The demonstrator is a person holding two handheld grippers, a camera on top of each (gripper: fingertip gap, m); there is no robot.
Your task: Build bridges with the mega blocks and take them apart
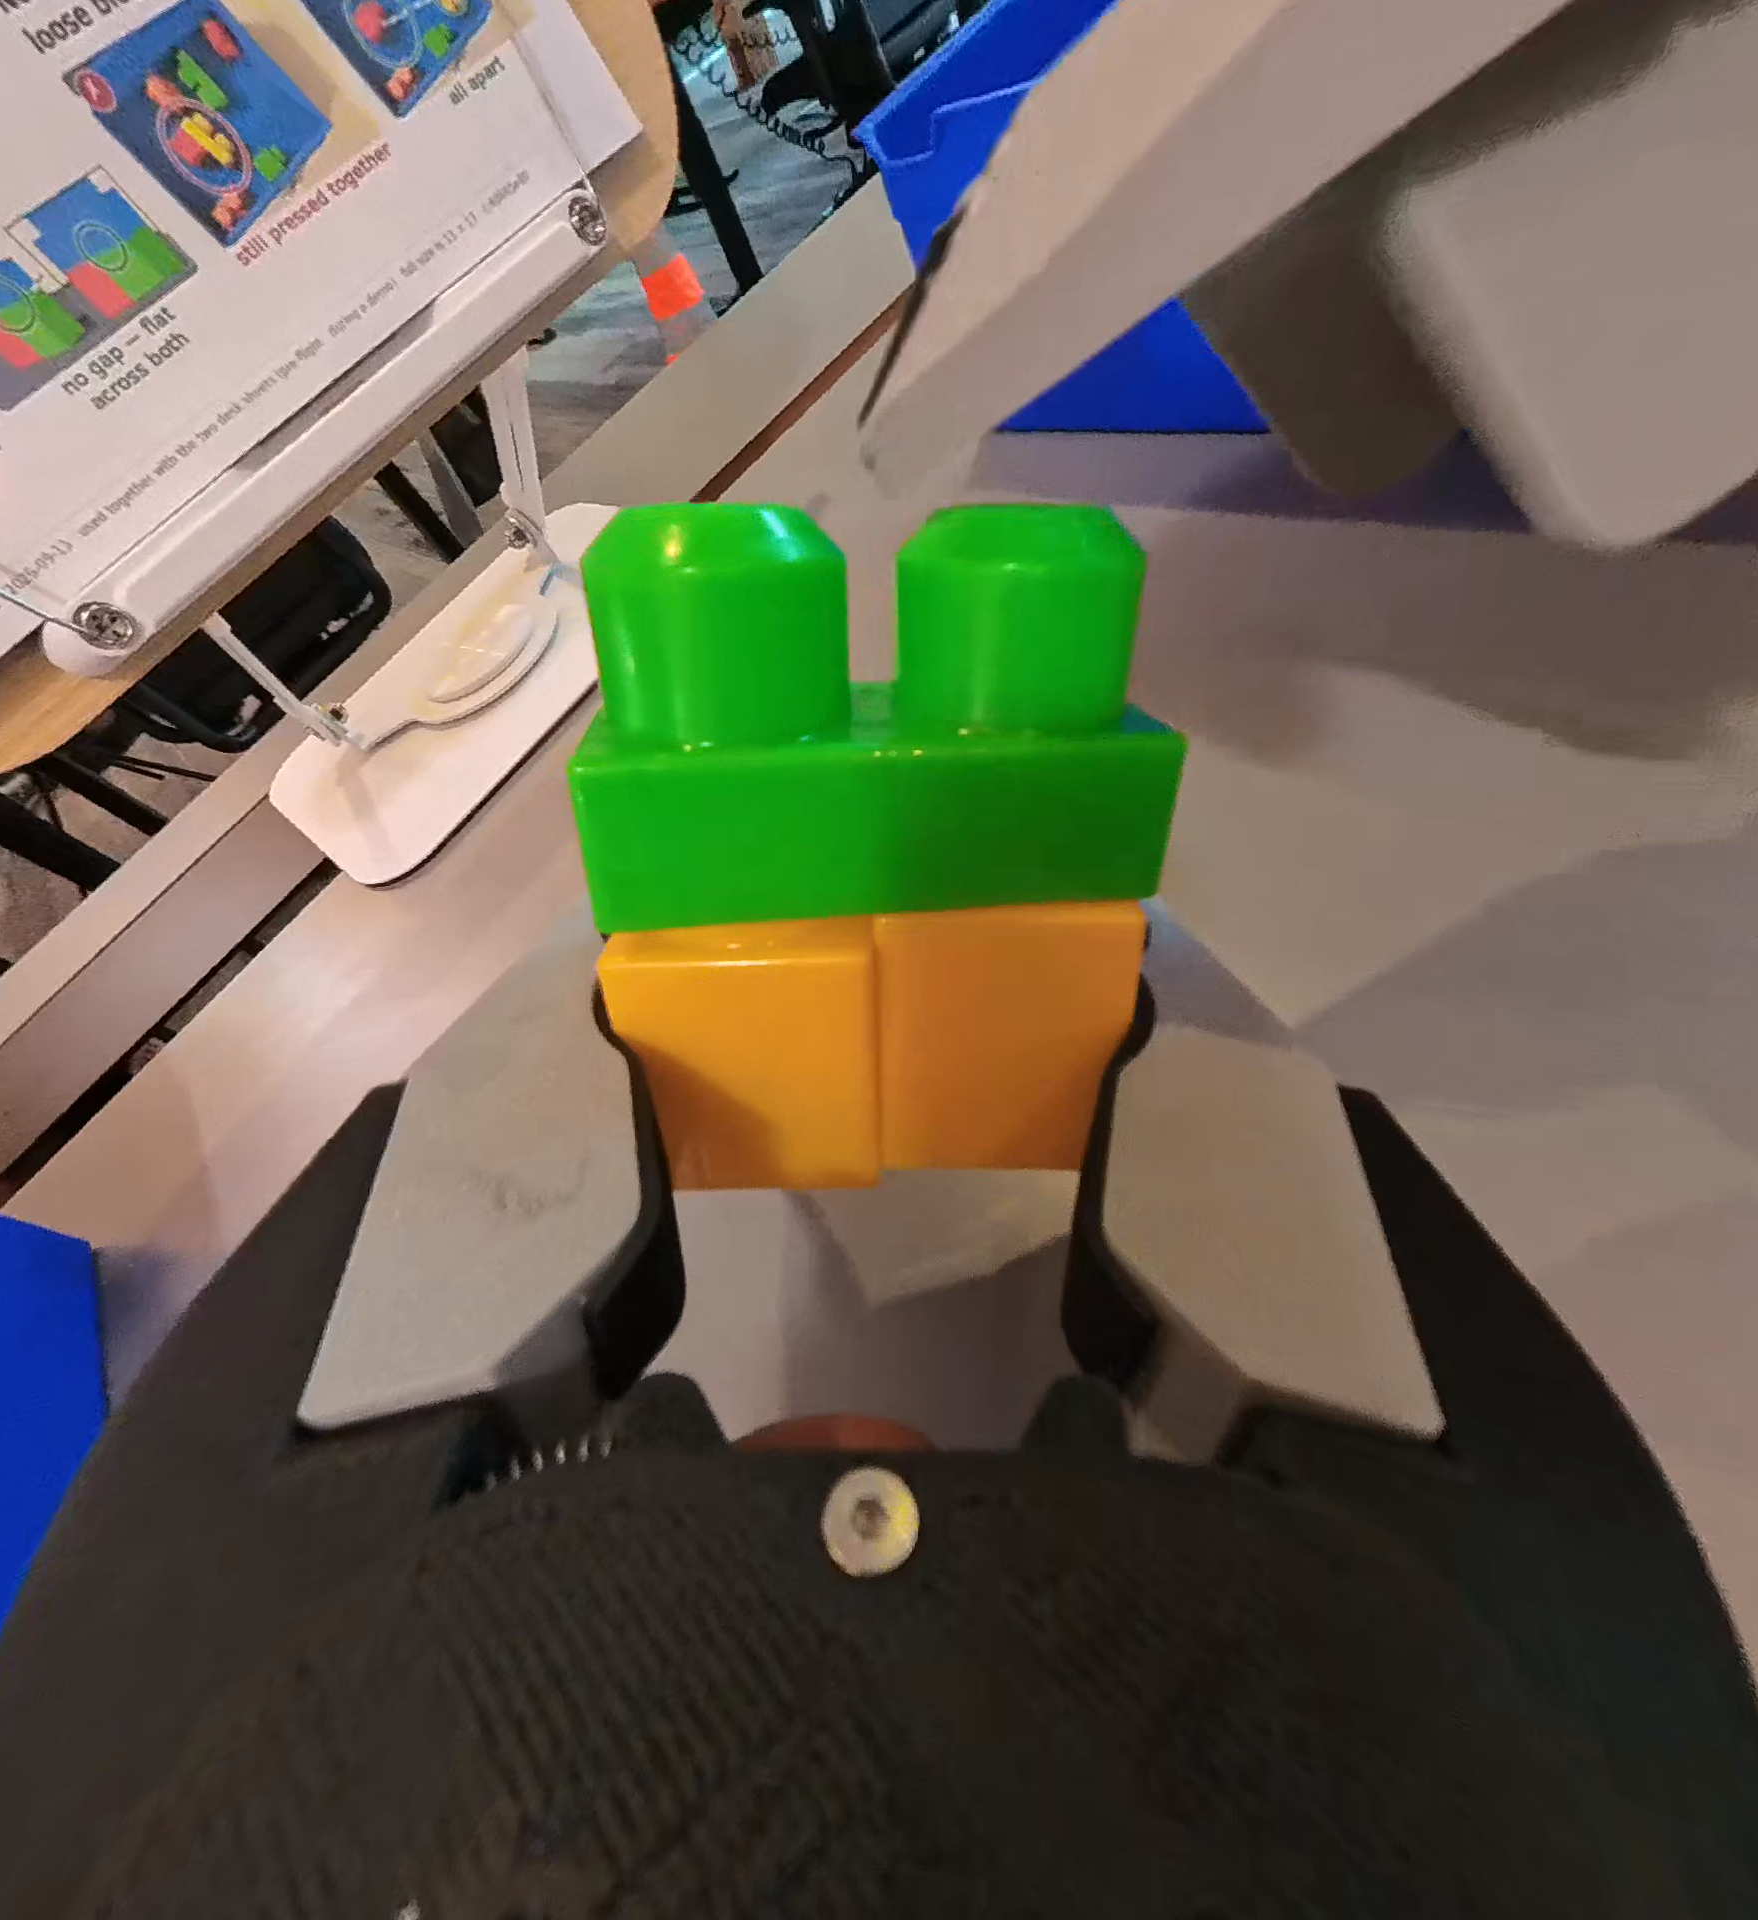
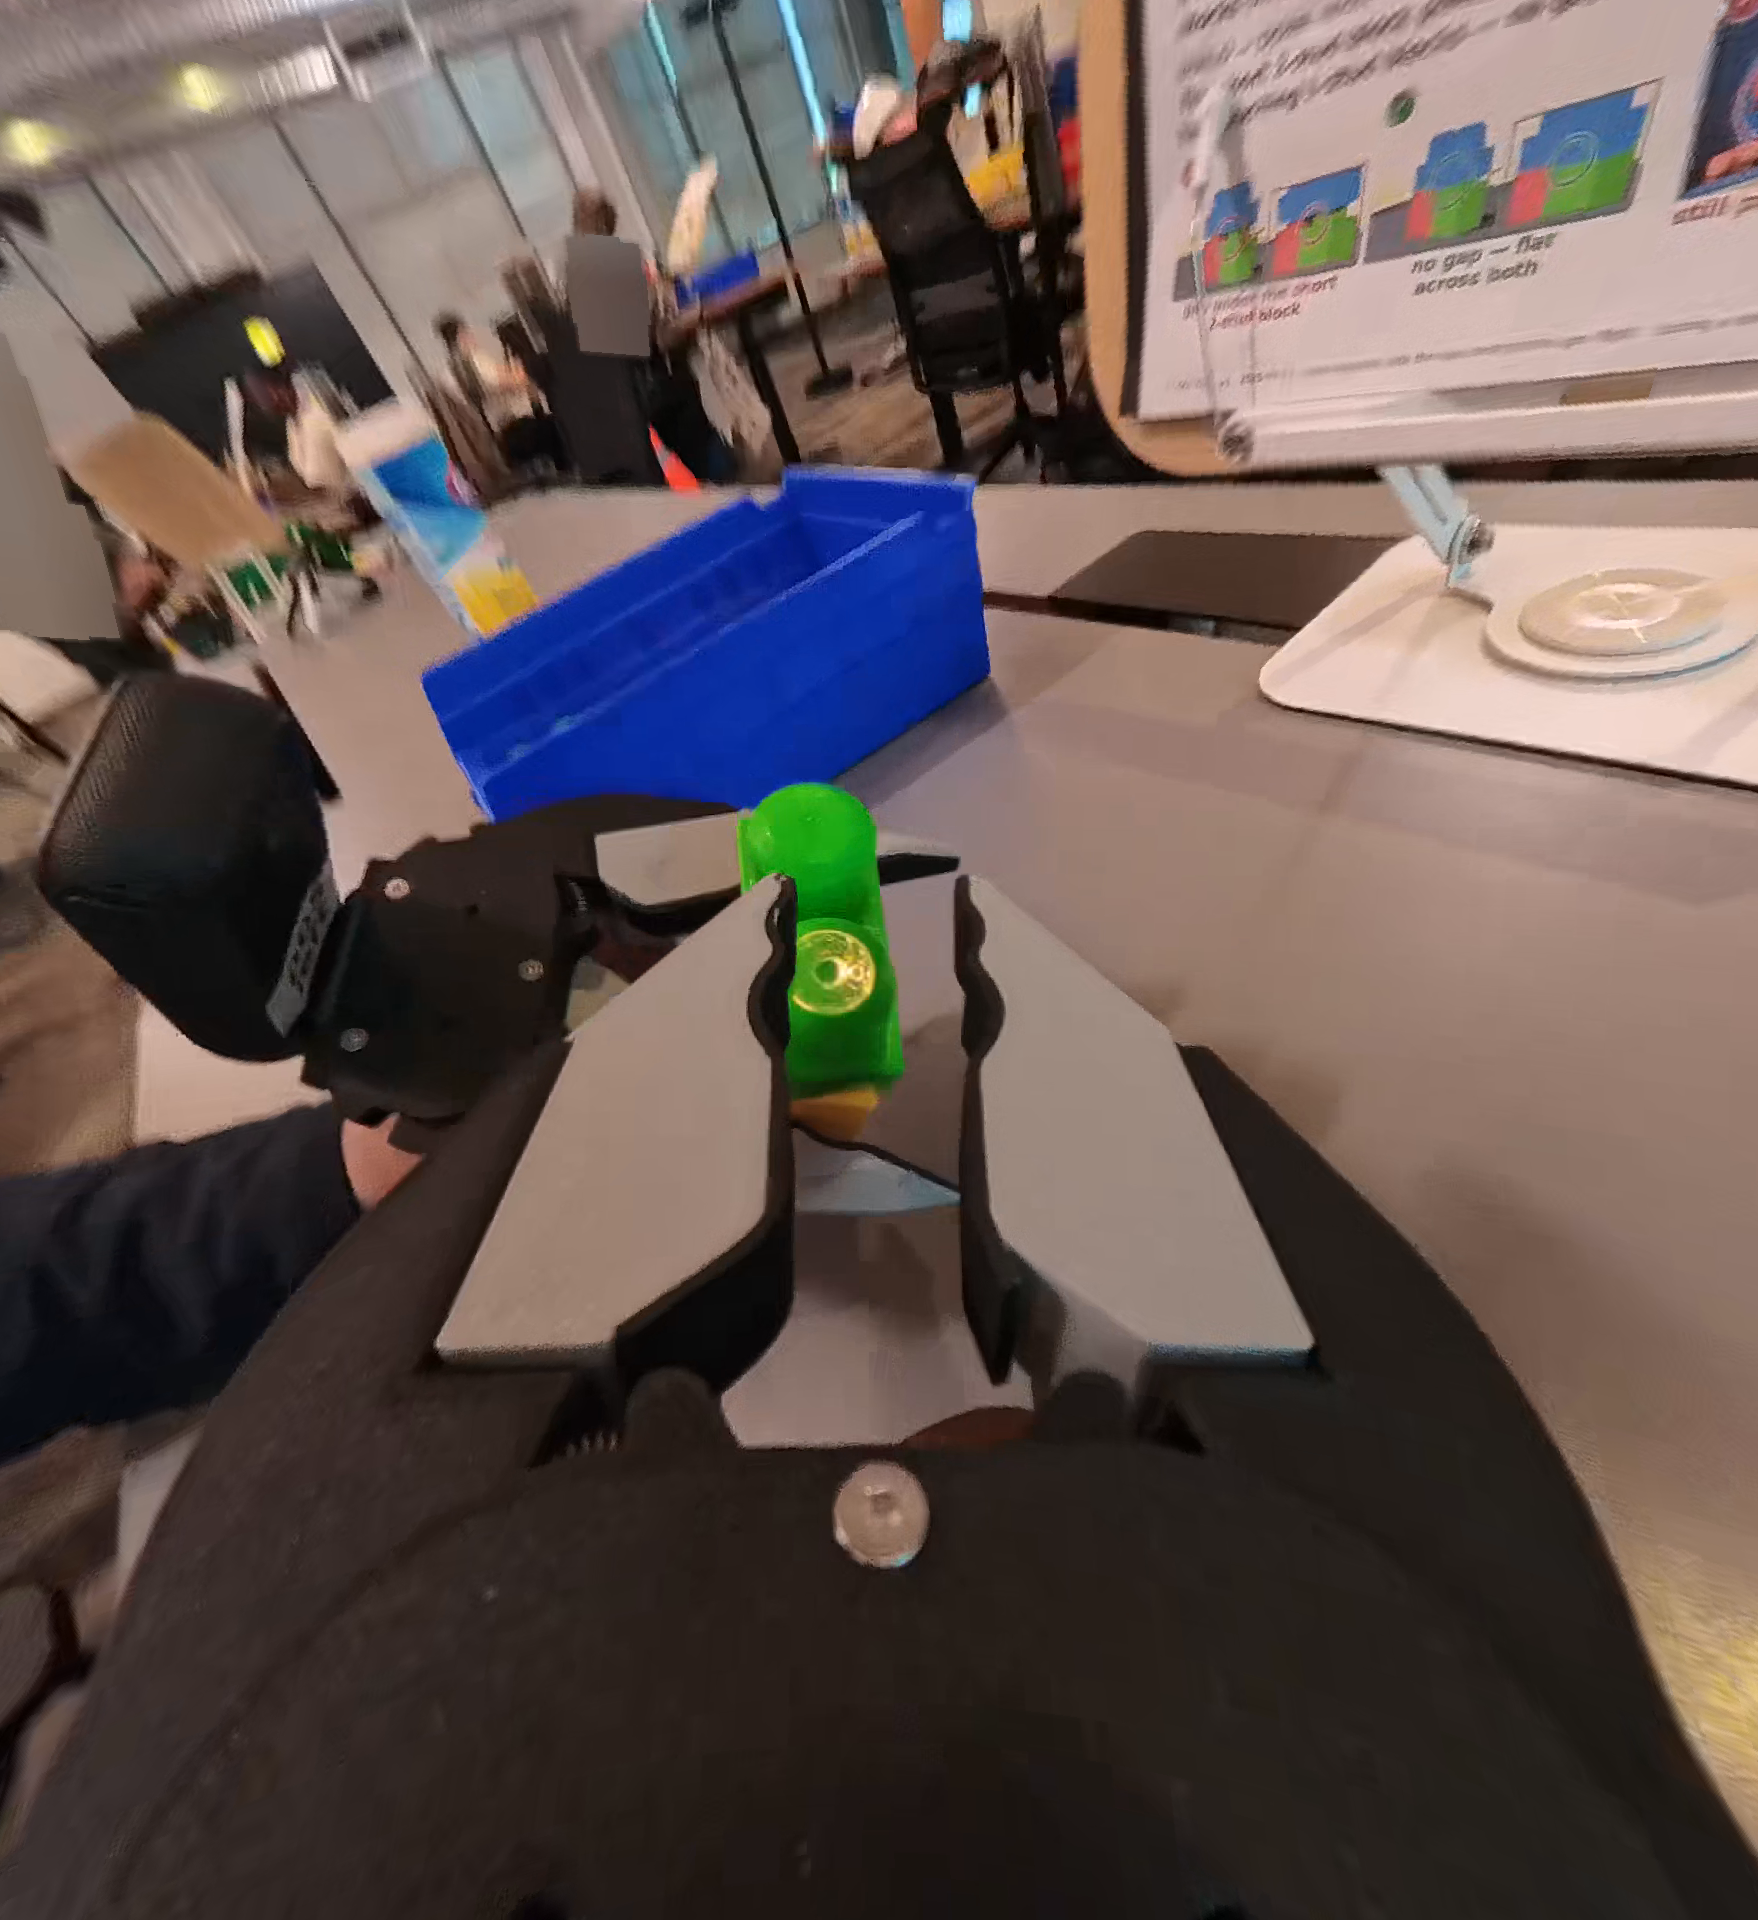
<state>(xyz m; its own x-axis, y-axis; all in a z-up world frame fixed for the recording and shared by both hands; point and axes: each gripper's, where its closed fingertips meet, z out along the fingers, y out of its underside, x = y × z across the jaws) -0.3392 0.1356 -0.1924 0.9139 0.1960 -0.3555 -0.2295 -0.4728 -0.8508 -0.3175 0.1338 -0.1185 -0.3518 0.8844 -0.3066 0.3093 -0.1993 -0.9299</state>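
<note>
My left gripper (image 1: 875, 1029) is shut on two yellow blocks (image 1: 750, 1049) standing side by side. A green two-stud block (image 1: 875, 821) sits pressed across their tops. The stack is held above the grey table (image 1: 1426, 987). The right gripper's grey fingers (image 1: 1062, 208) show blurred above and to the right of the green block, apart from it. In the right wrist view my right gripper (image 2: 867, 966) is open, its fingertips to either side of the green block (image 2: 833, 1029), with a gap on the right side. A bit of yellow block (image 2: 844, 1117) shows below. The left gripper's fingers (image 2: 667, 868) hold the stack from the left.
A blue bin (image 2: 709, 665) stands on the table beyond the blocks; it also shows in the left wrist view (image 1: 958, 135). An instruction sheet on a stand (image 2: 1477, 208) with a white base (image 2: 1540, 665) is at the far right. A person's dark sleeve (image 2: 127, 1278) is at the left. The left gripper's tips are roughly 8 centimetres from the right gripper's. Between my left fingertips and the white base (image 2: 1540, 665) there is roughly 25 centimetres. My left wrist view (image 1: 502, 693) looks at it from another angle.
</note>
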